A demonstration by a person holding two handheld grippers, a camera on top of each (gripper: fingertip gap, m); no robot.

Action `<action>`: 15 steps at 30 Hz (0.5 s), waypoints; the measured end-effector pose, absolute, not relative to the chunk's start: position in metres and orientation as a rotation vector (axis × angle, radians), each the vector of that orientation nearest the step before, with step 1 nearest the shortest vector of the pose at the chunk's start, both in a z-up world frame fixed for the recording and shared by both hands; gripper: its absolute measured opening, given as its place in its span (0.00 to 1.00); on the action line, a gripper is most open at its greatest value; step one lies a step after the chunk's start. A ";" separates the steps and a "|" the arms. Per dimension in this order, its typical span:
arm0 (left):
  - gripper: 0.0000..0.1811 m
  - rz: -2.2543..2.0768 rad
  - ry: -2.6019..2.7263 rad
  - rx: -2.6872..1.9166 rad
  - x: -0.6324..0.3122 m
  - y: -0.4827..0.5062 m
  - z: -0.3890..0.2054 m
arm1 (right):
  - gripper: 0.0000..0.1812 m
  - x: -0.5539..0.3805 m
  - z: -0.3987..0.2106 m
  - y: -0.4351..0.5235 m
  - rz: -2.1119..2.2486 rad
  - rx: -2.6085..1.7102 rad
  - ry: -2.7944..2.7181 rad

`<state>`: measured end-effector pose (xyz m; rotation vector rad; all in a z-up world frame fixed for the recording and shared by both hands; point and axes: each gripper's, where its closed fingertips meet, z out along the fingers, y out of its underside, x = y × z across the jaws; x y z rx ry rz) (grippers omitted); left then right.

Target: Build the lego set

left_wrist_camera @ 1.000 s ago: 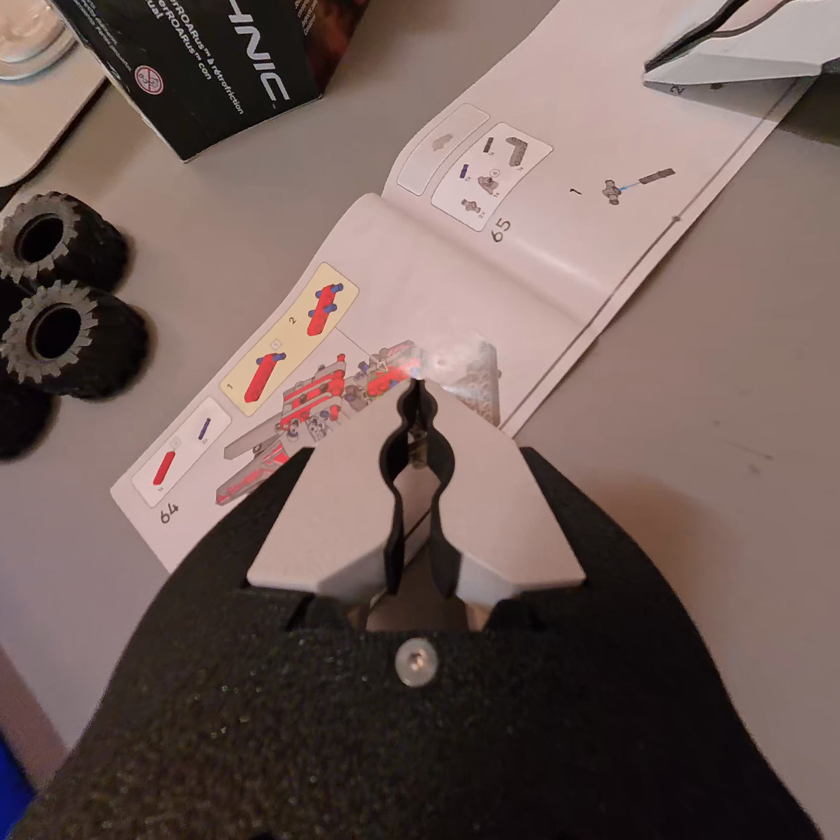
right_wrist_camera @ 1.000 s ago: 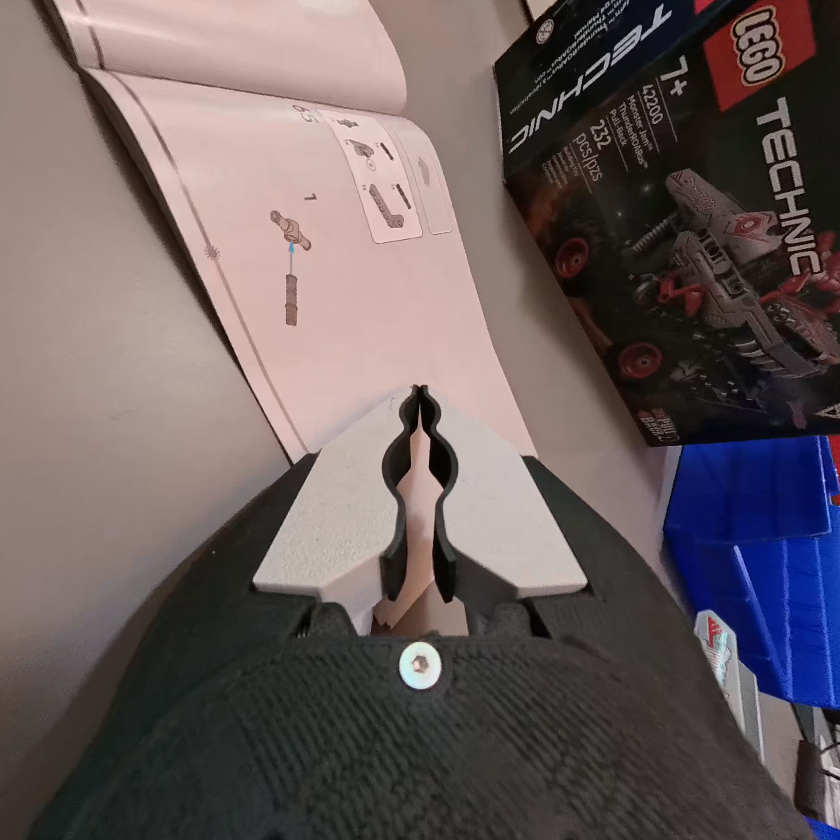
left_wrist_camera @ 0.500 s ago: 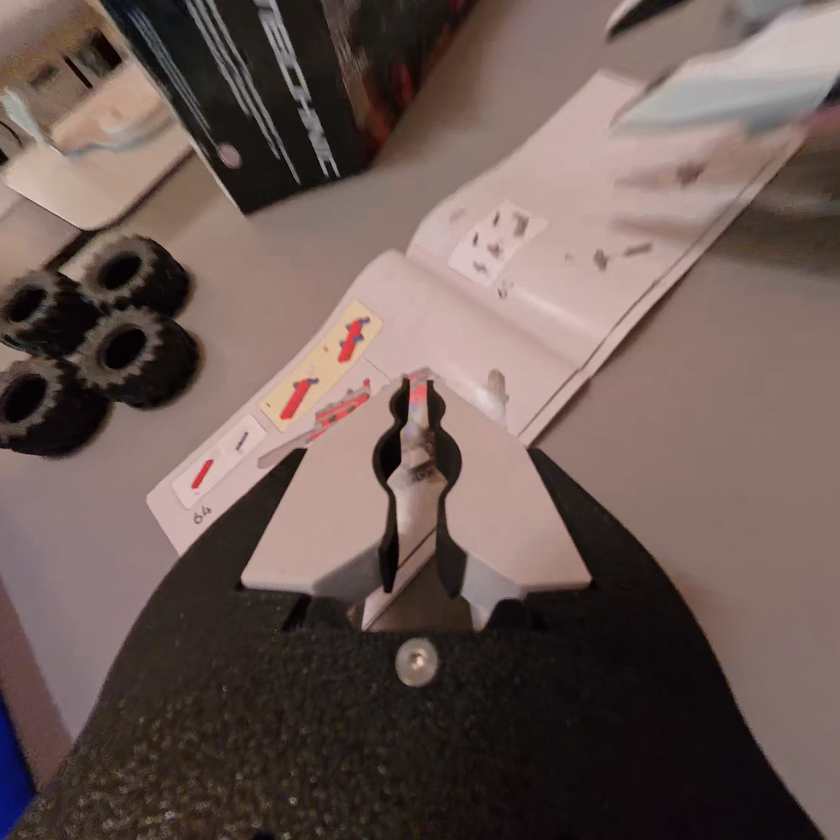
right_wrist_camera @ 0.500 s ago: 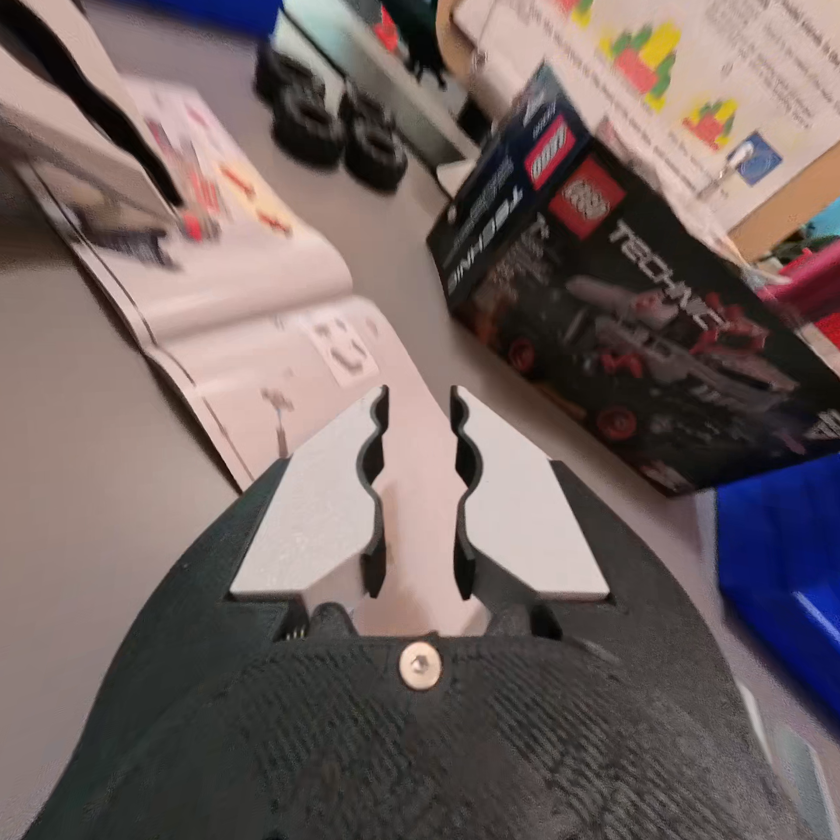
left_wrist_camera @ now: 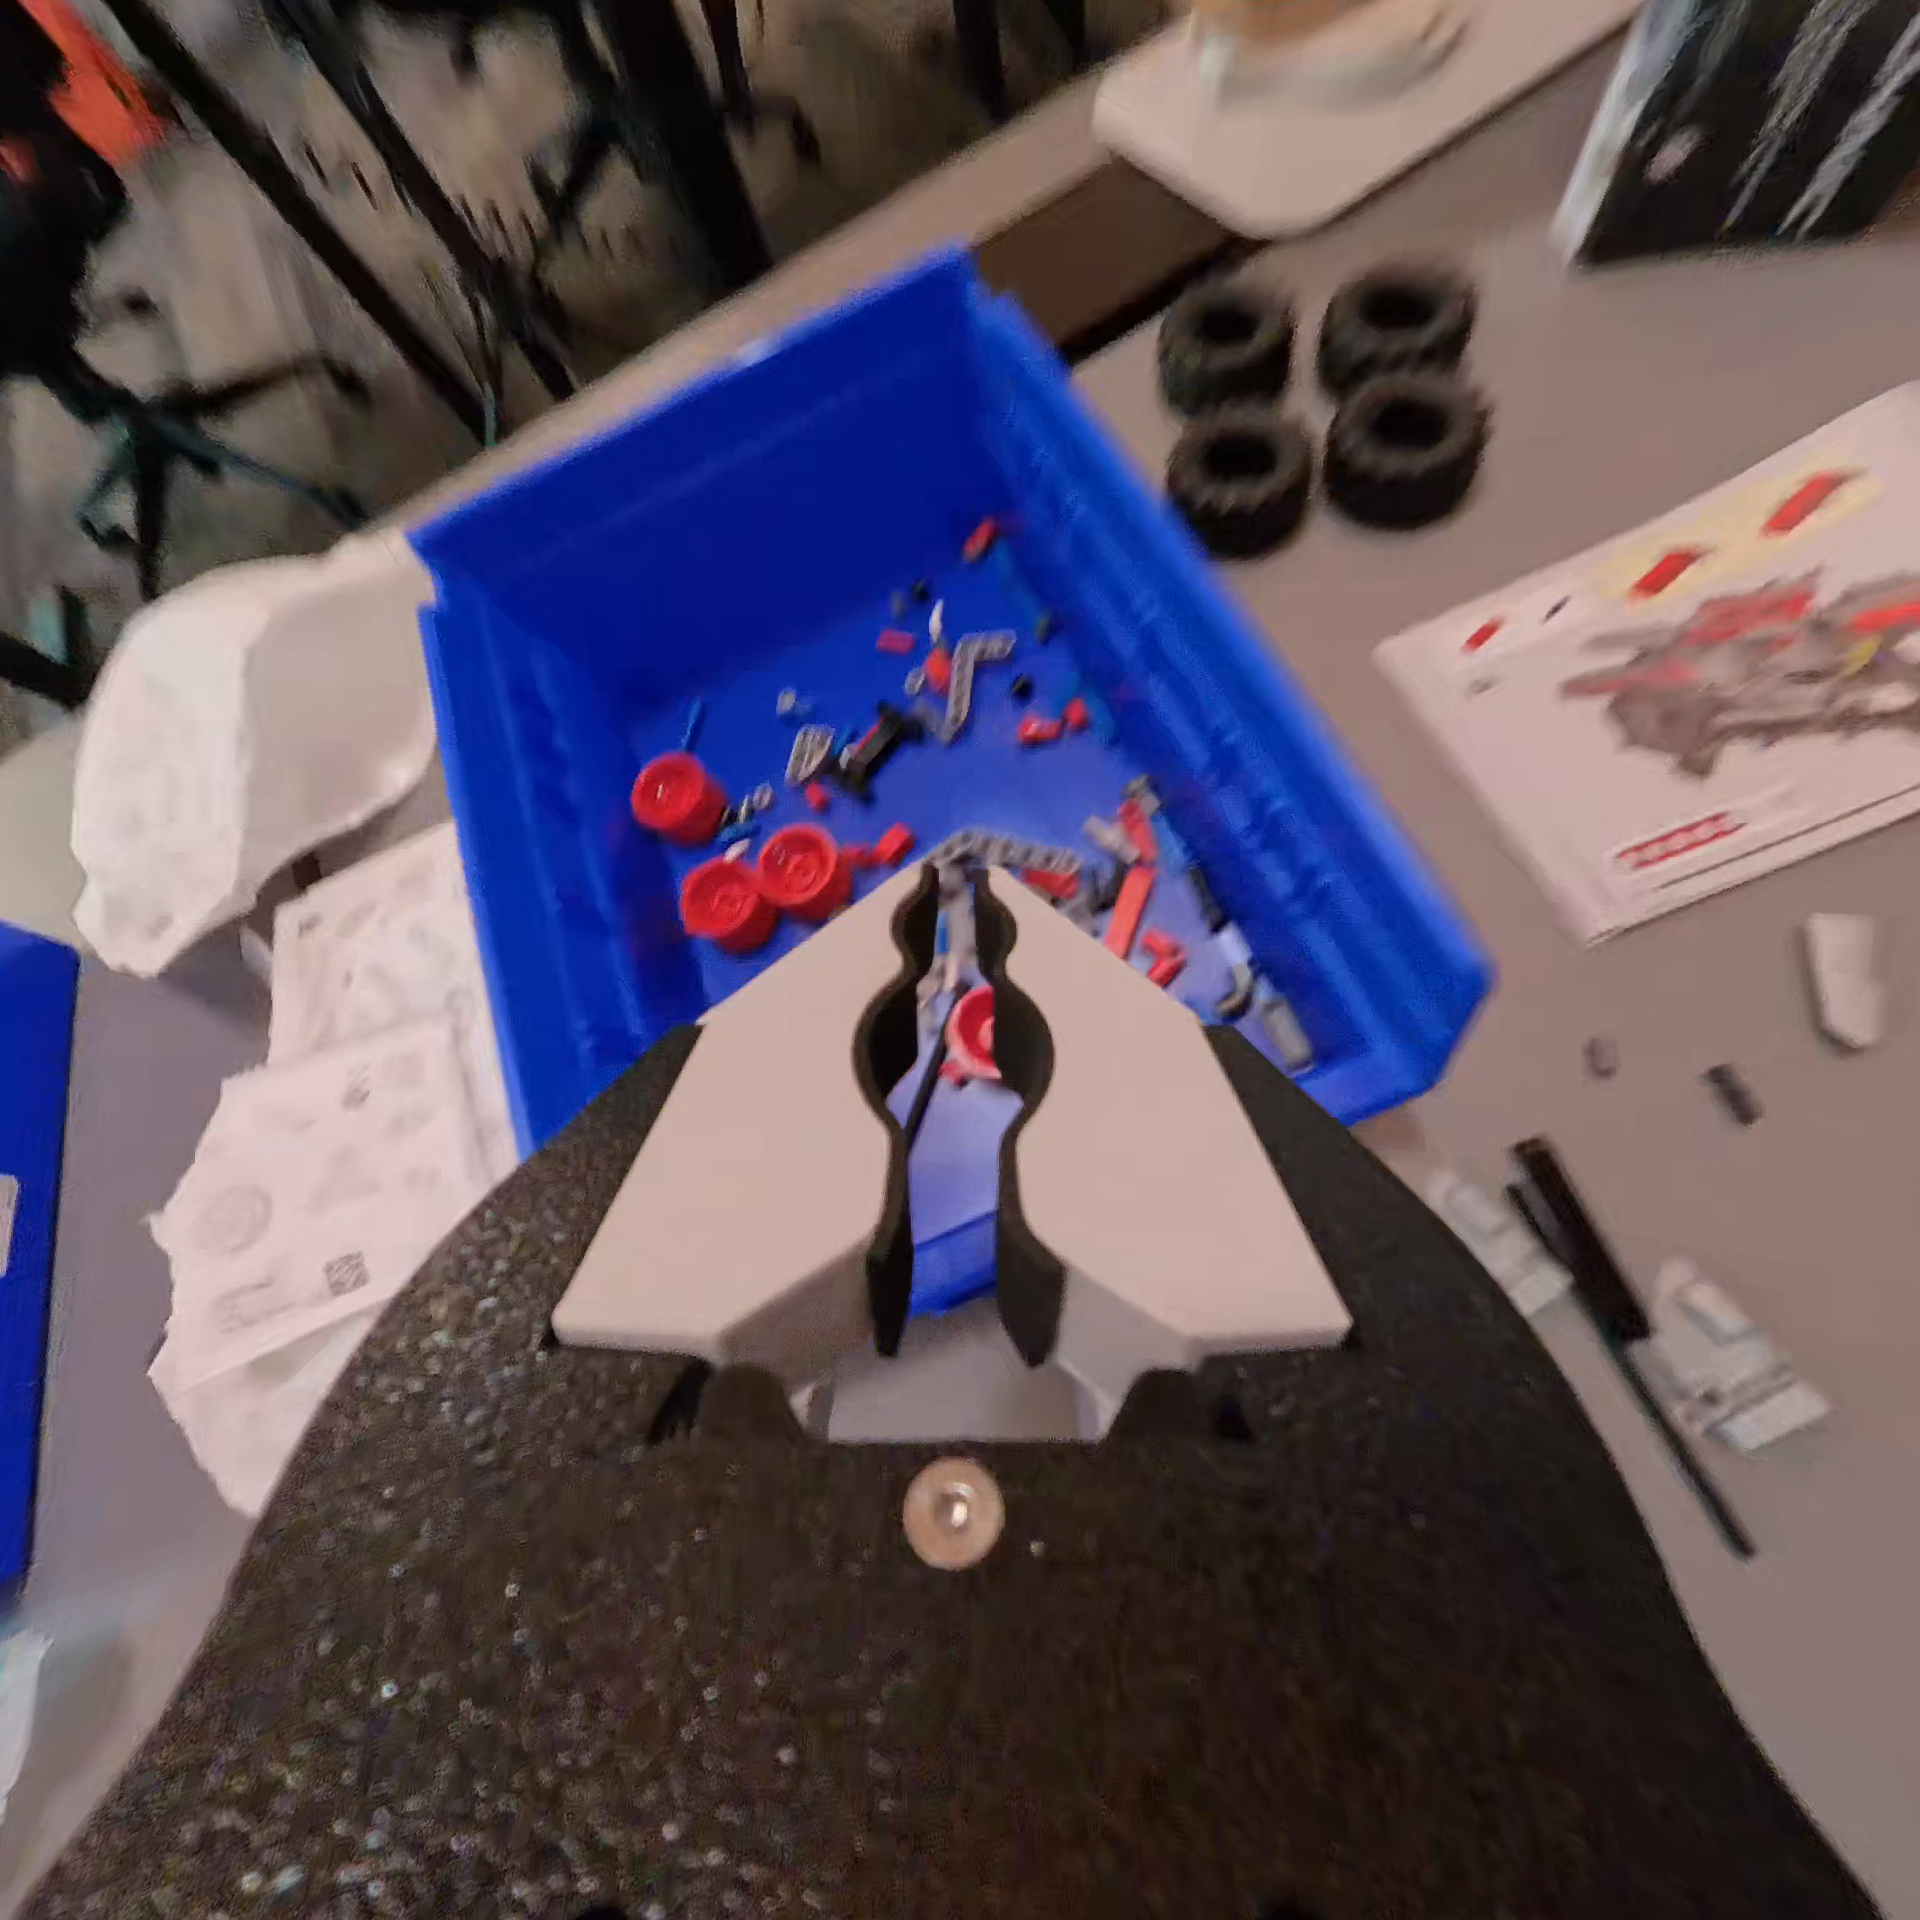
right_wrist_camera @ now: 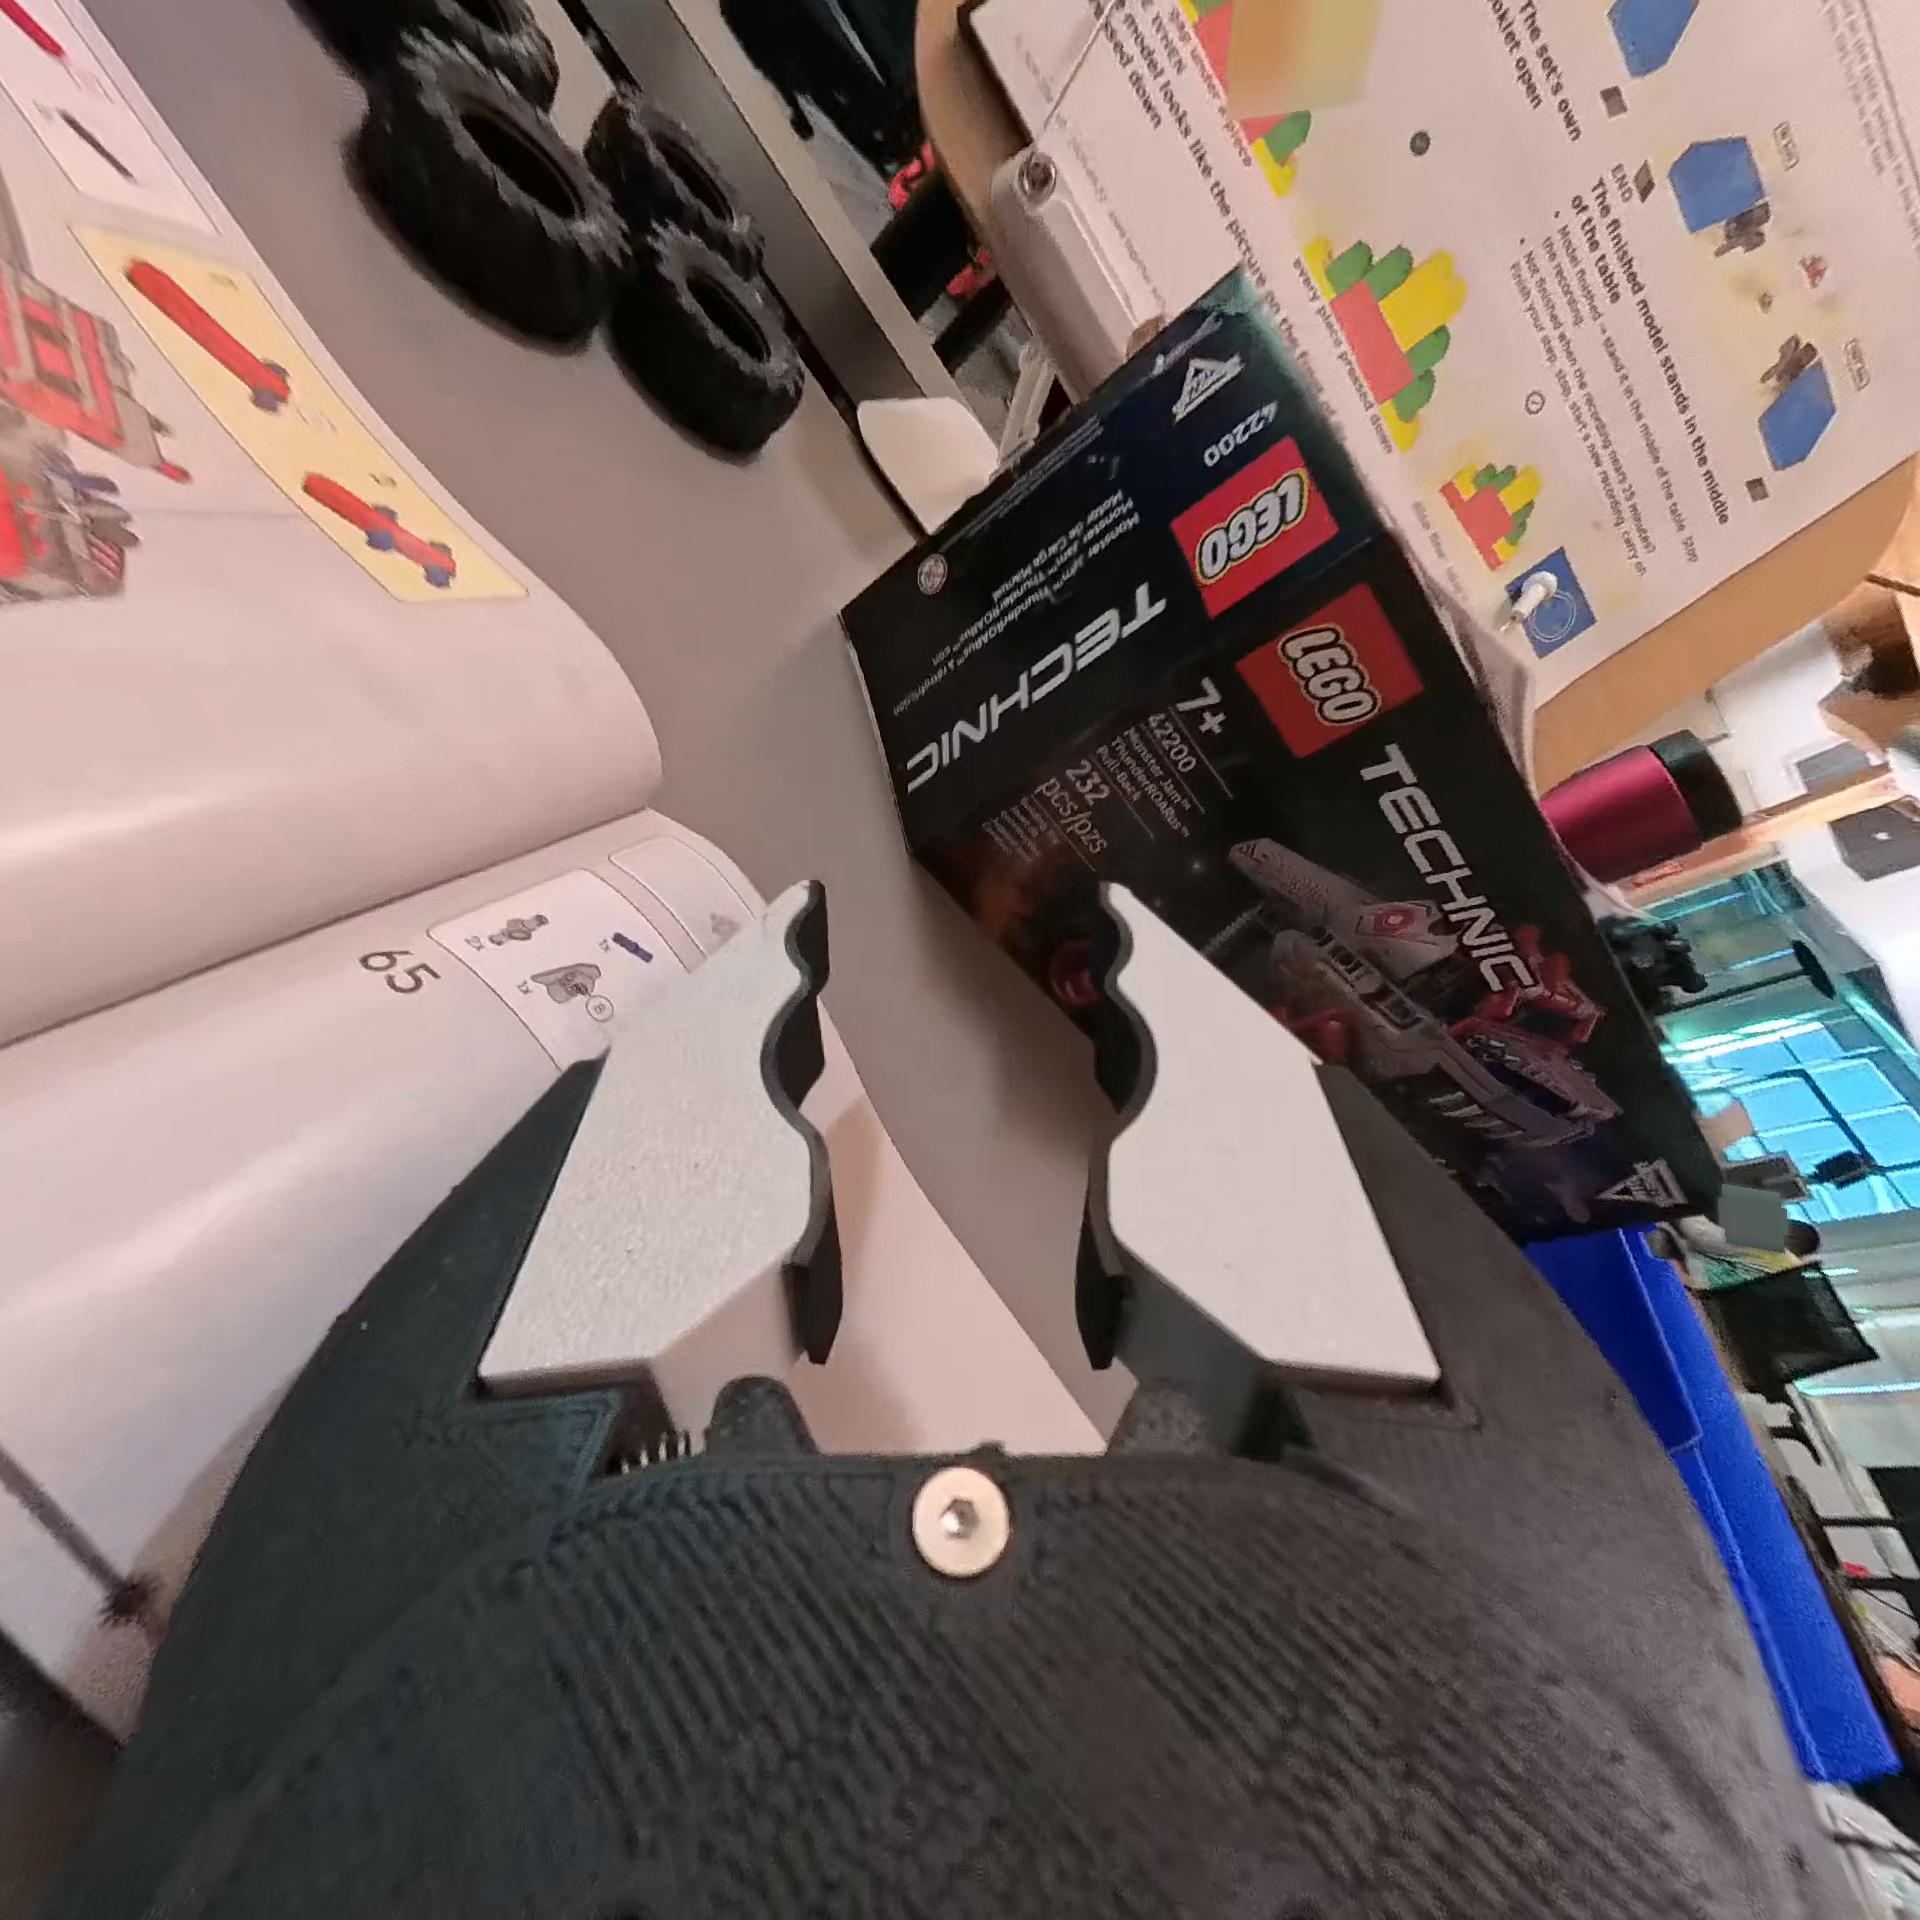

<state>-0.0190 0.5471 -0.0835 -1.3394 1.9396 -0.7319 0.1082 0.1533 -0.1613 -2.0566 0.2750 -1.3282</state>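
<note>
My left gripper (left_wrist_camera: 956, 883) hangs over a blue bin (left_wrist_camera: 1299, 748) of loose red, grey and black Lego parts, with red wheel hubs (left_wrist_camera: 727, 899) just left of its tips. Its jaws stand a thin slit apart and hold nothing. My right gripper (right_wrist_camera: 961, 904) is wide open and empty, low over the right page of the open instruction booklet (right_wrist_camera: 260, 779), pointing at the black Lego box (right_wrist_camera: 1195, 779). The booklet (left_wrist_camera: 1662, 727) also shows at the right of the left wrist view. Several black tyres (left_wrist_camera: 1320, 416) lie beyond the bin, and also show in the right wrist view (right_wrist_camera: 582, 229).
Small grey pieces (left_wrist_camera: 1725, 1371) and a black axle (left_wrist_camera: 1621, 1340) lie on the grey table right of the bin. Crumpled white bags (left_wrist_camera: 343, 1091) lie left of it. Another blue bin (right_wrist_camera: 1714, 1455) stands right of the box, with a poster board (right_wrist_camera: 1558, 260) behind. There is about 40 centimeters between the tips of the two grippers. Between my left fingertips and the black axle (left_wrist_camera: 1621, 1340) there is roughly 20 centimeters.
My left gripper has swung left from the booklet to over the blue bin. My right gripper has opened from shut and tilted up toward the box.
</note>
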 end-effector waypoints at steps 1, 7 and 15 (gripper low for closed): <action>0.02 -0.709 1.988 -1.380 -0.016 0.559 -0.093 | 0.27 0.110 -0.164 0.152 -1.346 -2.071 0.276; 0.04 -0.486 2.364 -1.558 -0.005 0.581 -0.172 | 0.25 0.114 -0.160 0.143 -1.478 -1.992 0.325; 0.03 -0.418 2.392 -1.734 0.006 0.582 -0.209 | 0.23 0.106 -0.148 0.146 -1.647 -1.897 0.197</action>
